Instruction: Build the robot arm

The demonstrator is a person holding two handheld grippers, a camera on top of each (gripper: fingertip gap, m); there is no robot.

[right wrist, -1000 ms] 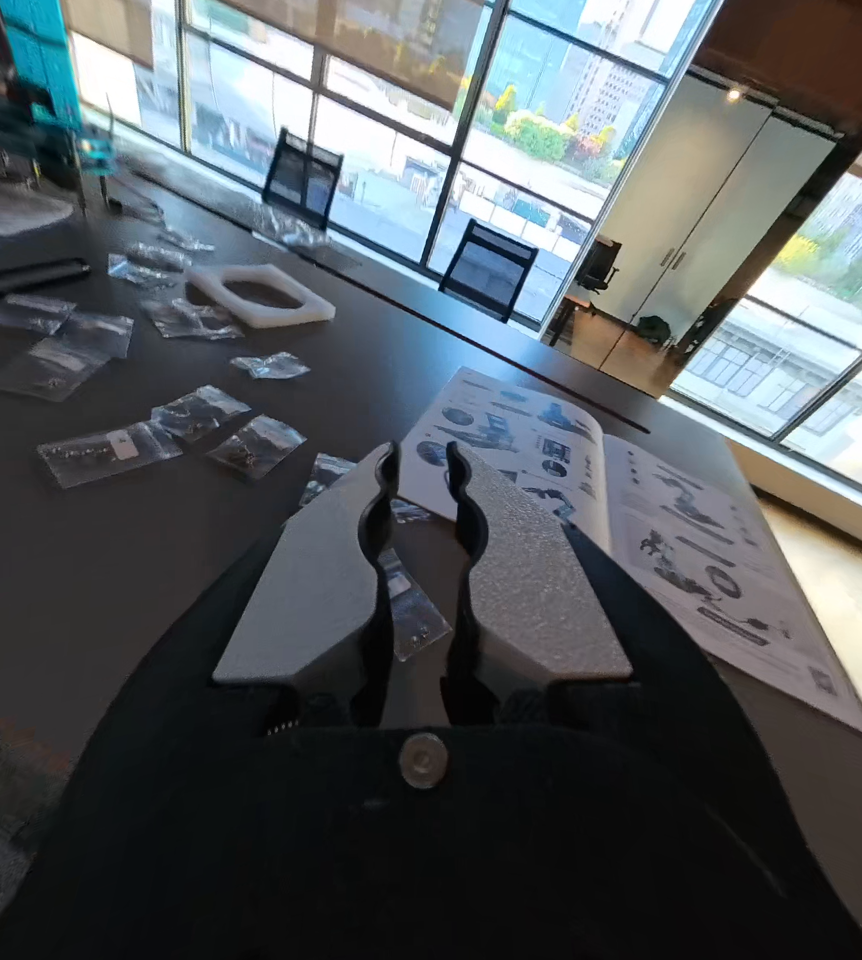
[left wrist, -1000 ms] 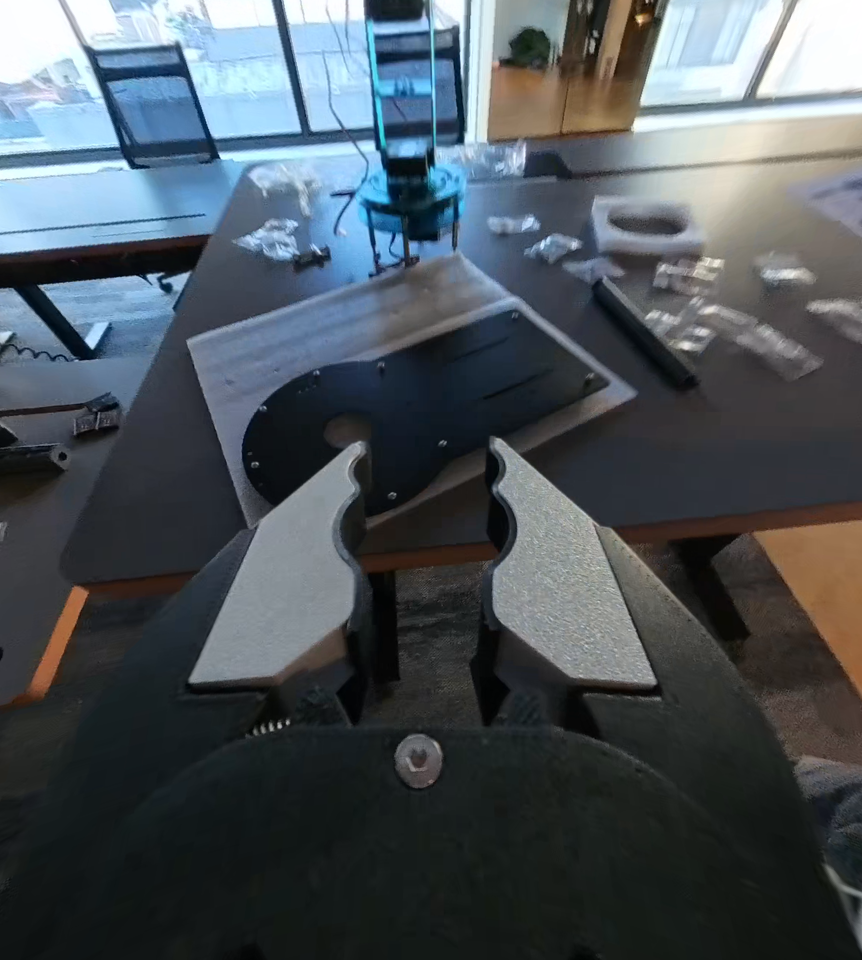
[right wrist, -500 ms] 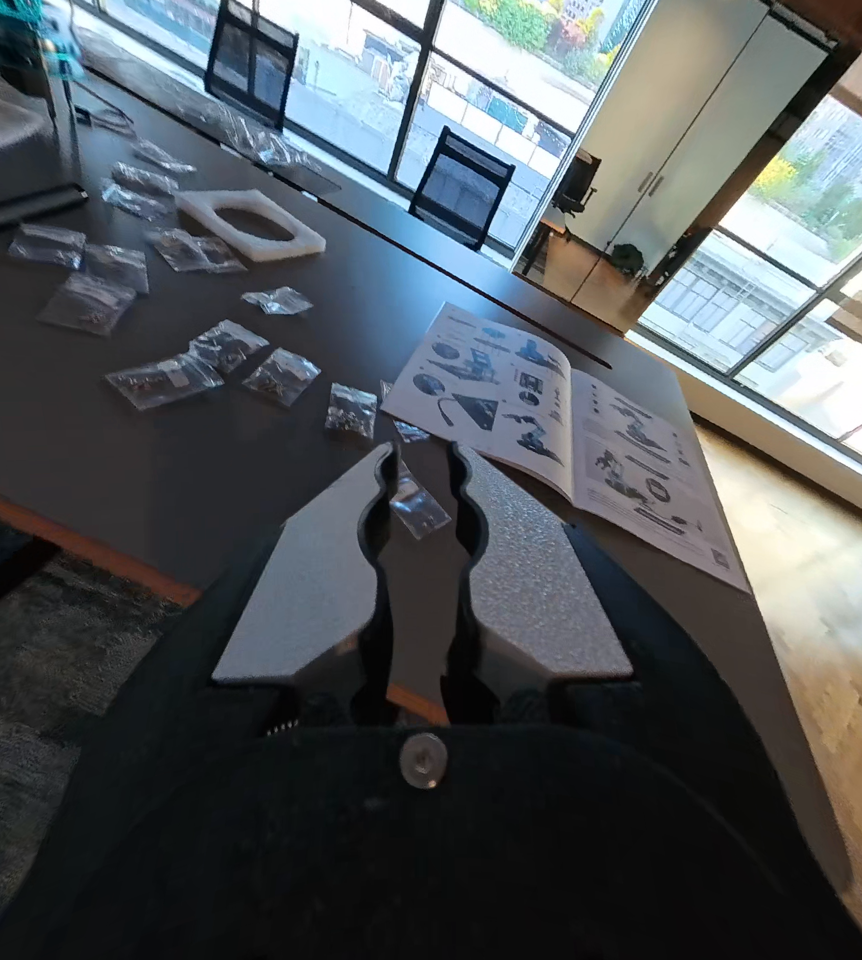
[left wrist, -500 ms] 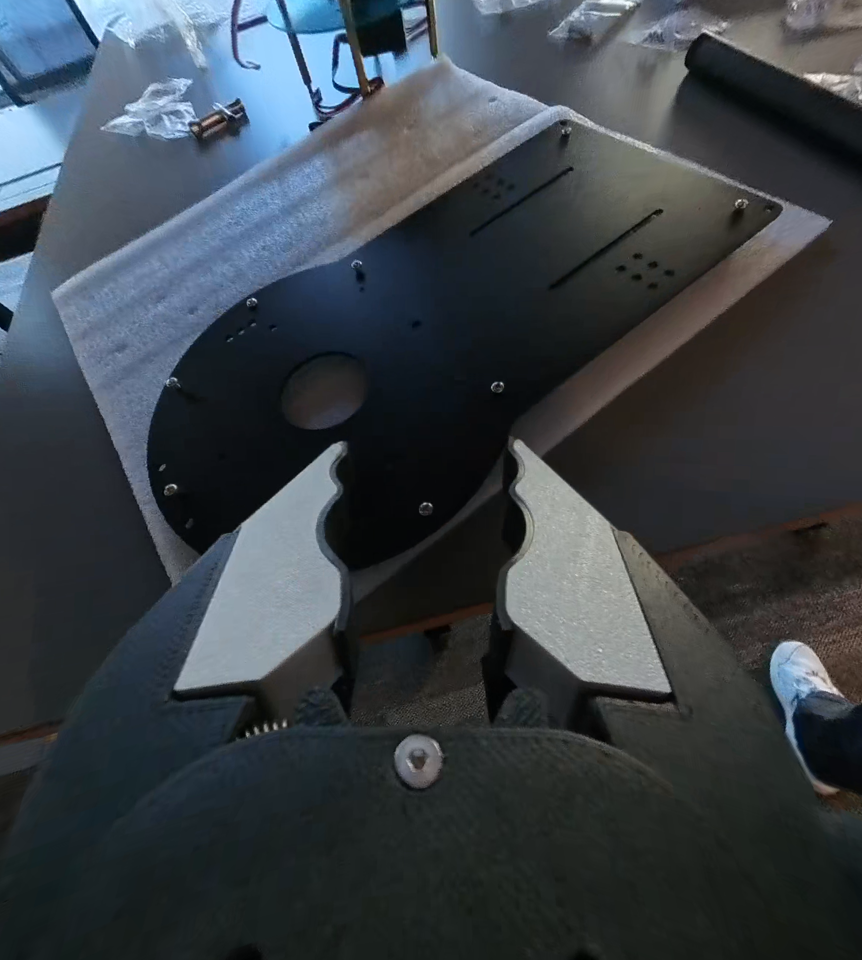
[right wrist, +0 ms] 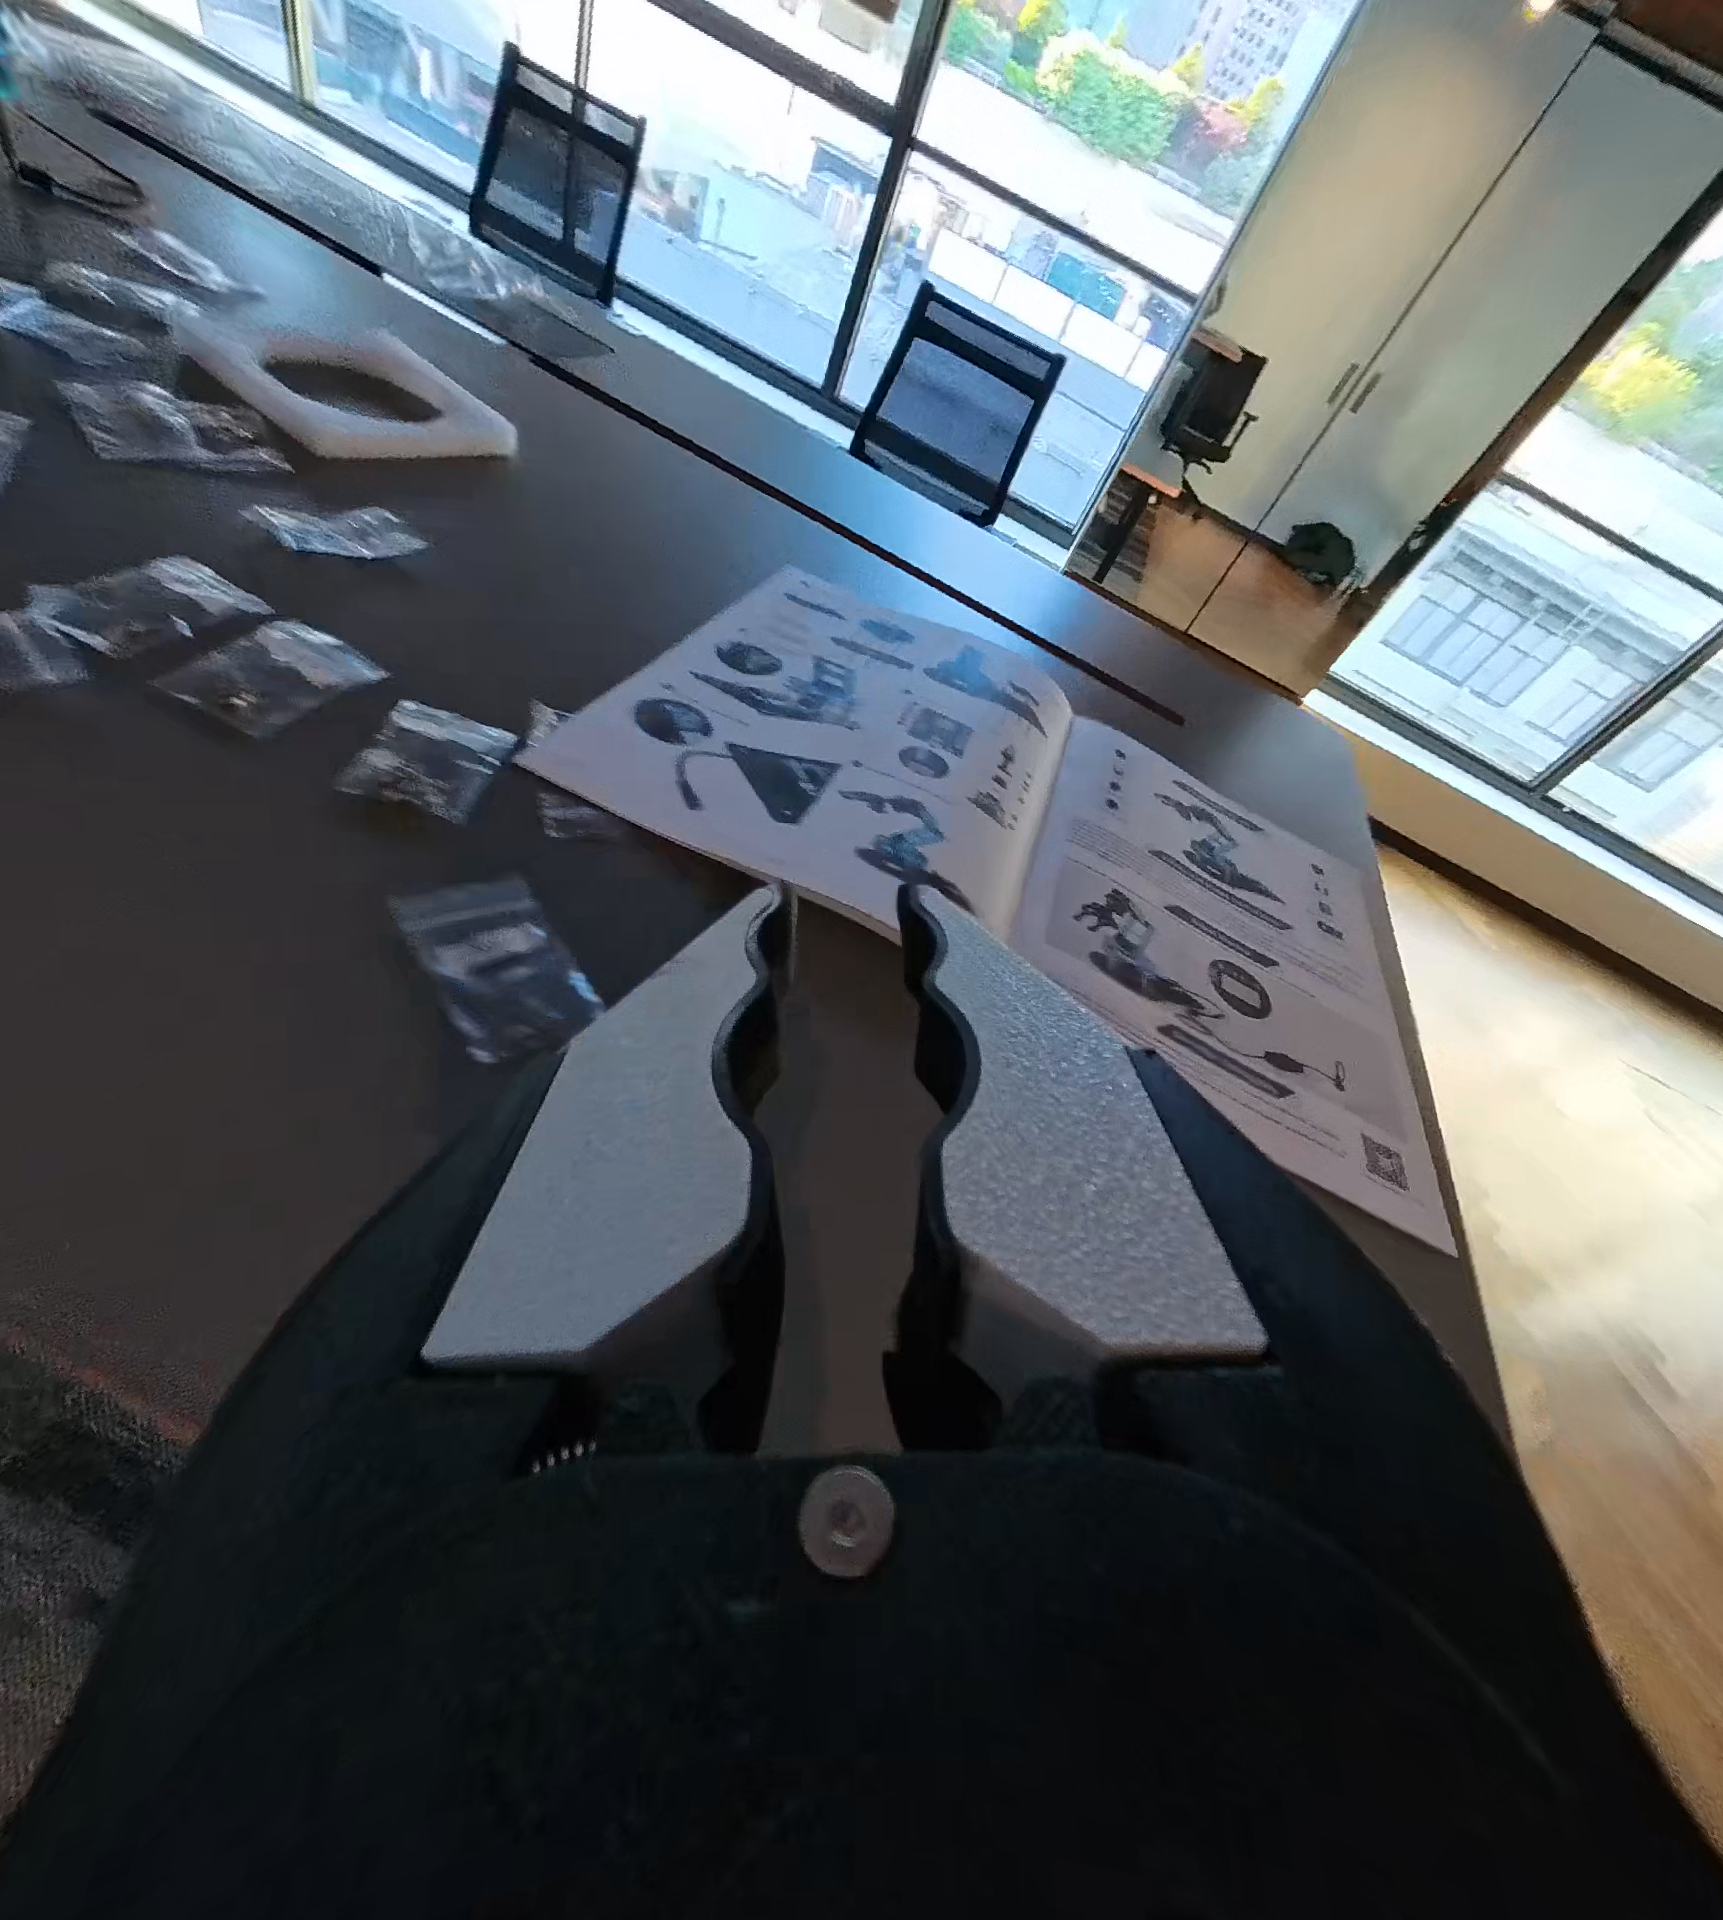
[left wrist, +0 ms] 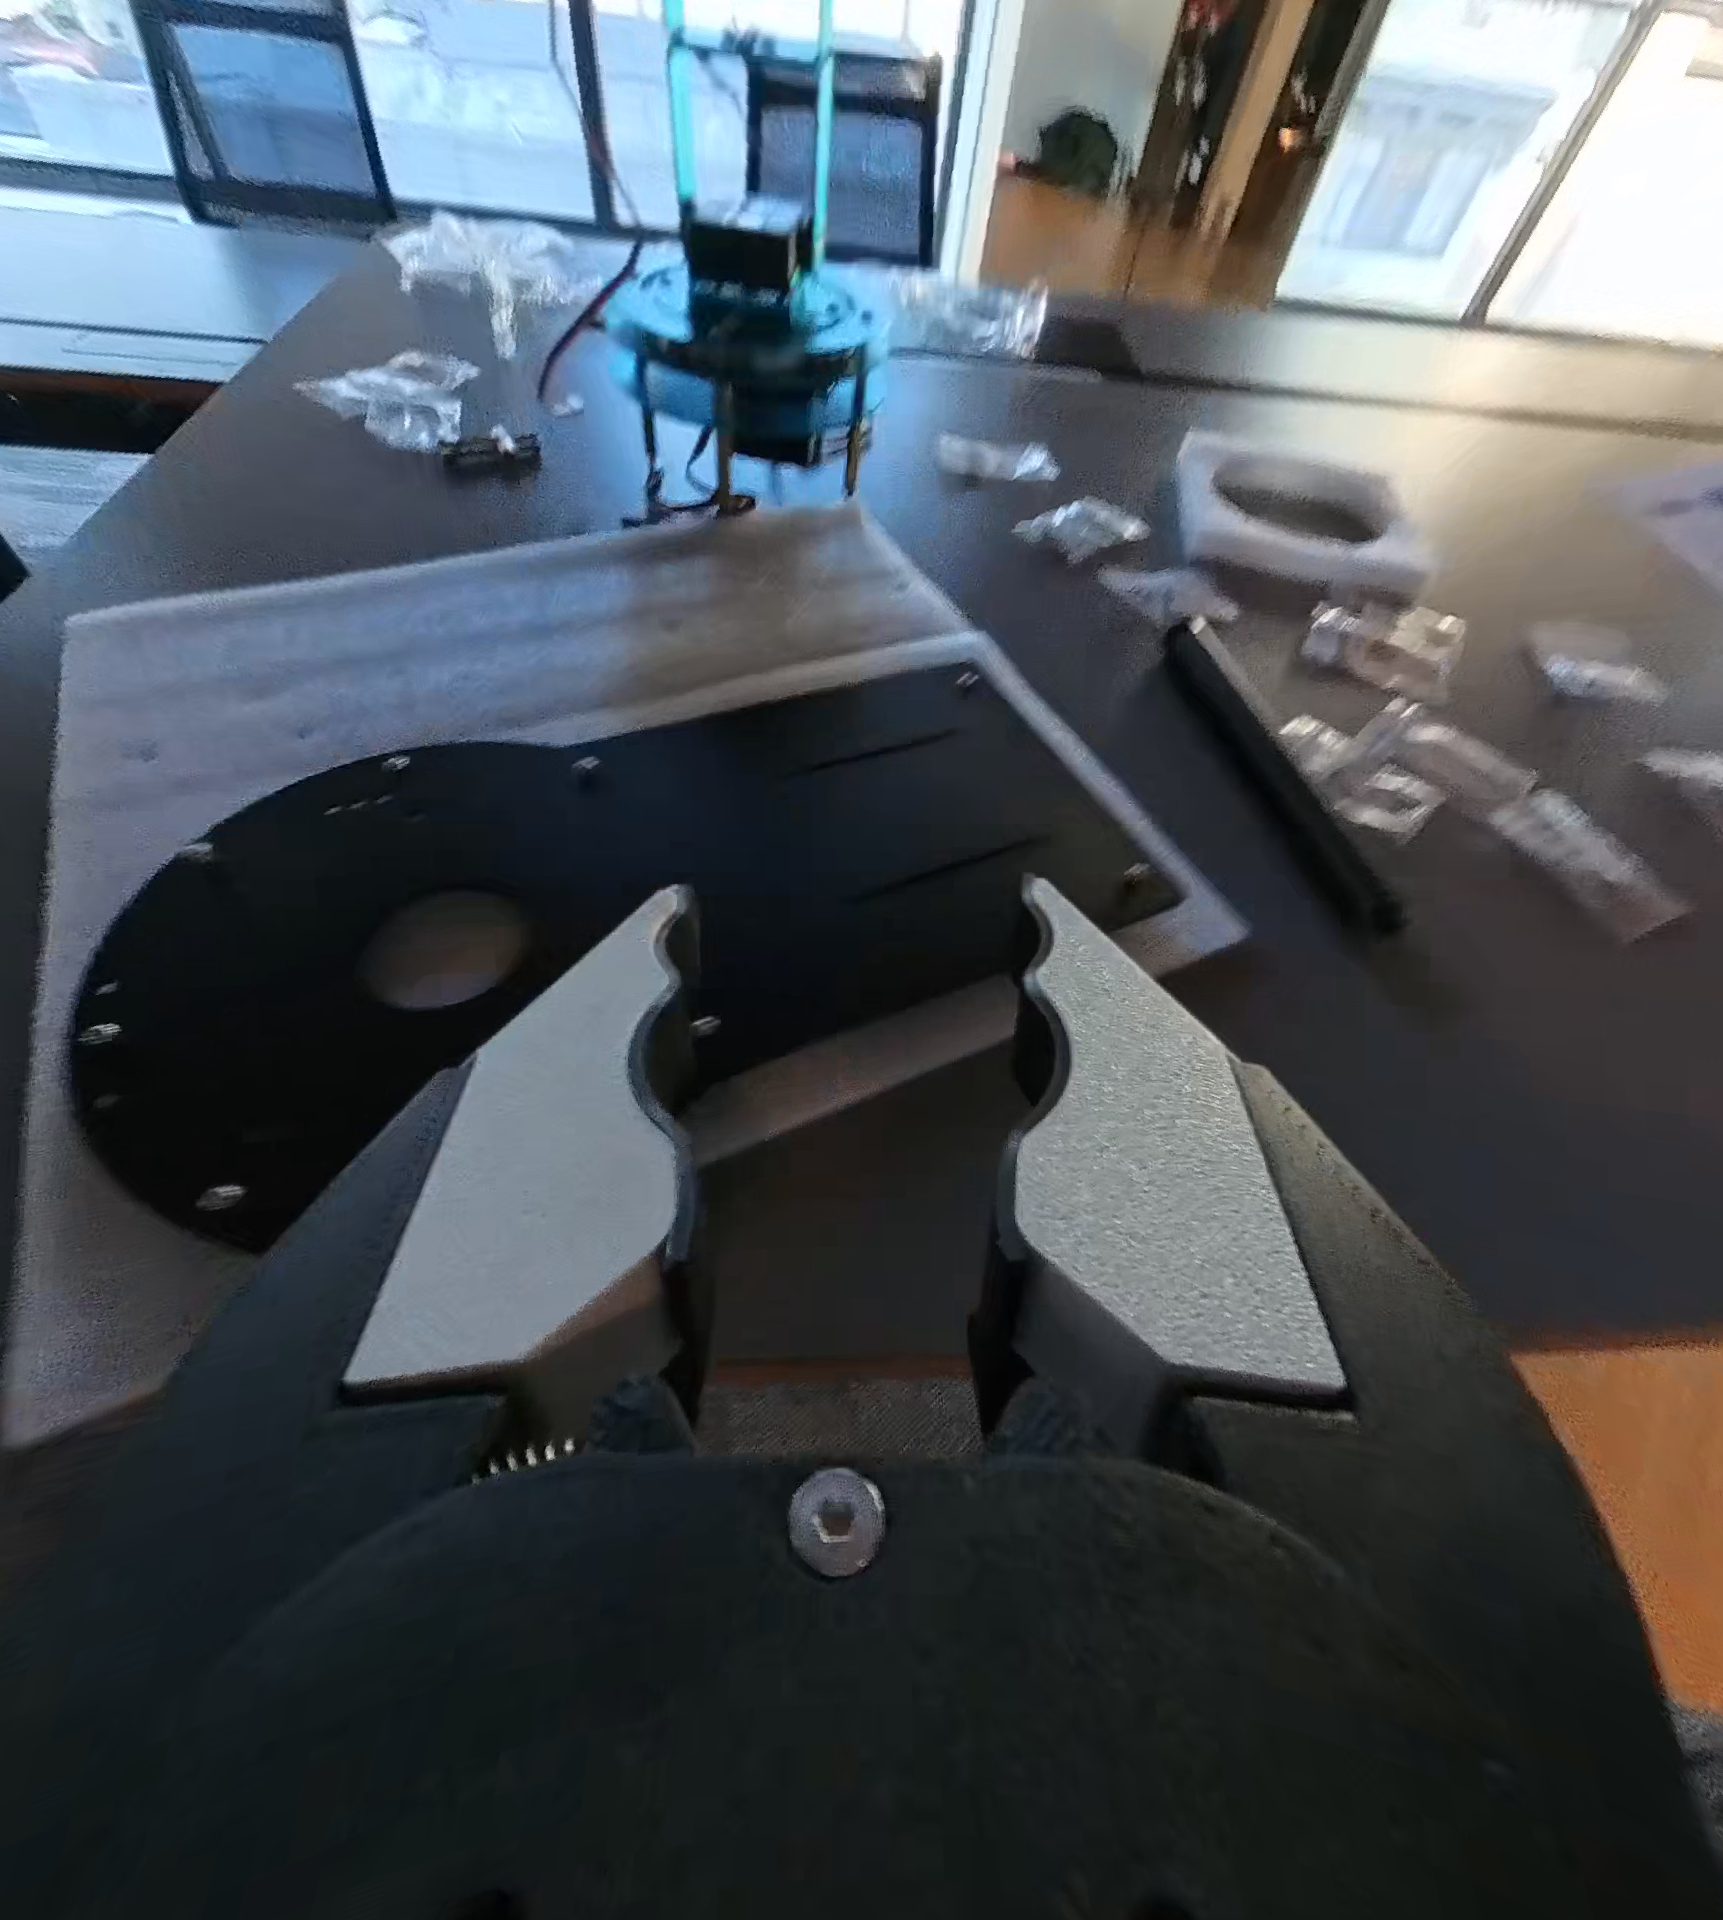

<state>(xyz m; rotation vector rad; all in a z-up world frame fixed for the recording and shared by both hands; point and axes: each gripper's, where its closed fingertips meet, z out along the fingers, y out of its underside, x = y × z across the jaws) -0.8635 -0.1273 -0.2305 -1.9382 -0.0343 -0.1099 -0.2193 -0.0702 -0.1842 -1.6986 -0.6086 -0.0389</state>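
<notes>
Grippers, both views, placed against the dark table [left wrist: 1459,1091].

Left gripper [left wrist: 855,894]: jaws spread wide, nothing between them. You hold it over the table's near edge, tips pointing across the near rim of the black plate [left wrist: 628,831]. The frame is blurred, so I cannot tell whether either fingertip touches the plate.

- The black plate lies flat on a grey foam sheet [left wrist: 421,644] at the table's near-left part. It has 1 round hole and 2 long slots.
- A teal assembly [left wrist: 748,343] with trailing wires stands on thin legs at the table's far side, just behind the foam sheet.
- A black rod [left wrist: 1272,779] lies on the table just right of the foam sheet.
- A white foam frame [left wrist: 1304,561] and scattered clear bags [left wrist: 1376,769] sit further right on the table.

Right gripper [right wrist: 841,894]: jaws nearly together with a narrow gap, gripping nothing; bare table shows through the gap. You hold it over the table's near-right part, its tips aimed at the near edge of an open booklet [right wrist: 836,748] lying flat there.

- 1 clear bag [right wrist: 493,966] lies on the table just left of the right gripper's tips. More bags trail towards the table's far left.
- 2 dark chairs [right wrist: 950,416] stand beyond the table's far edge by the windows.
</notes>
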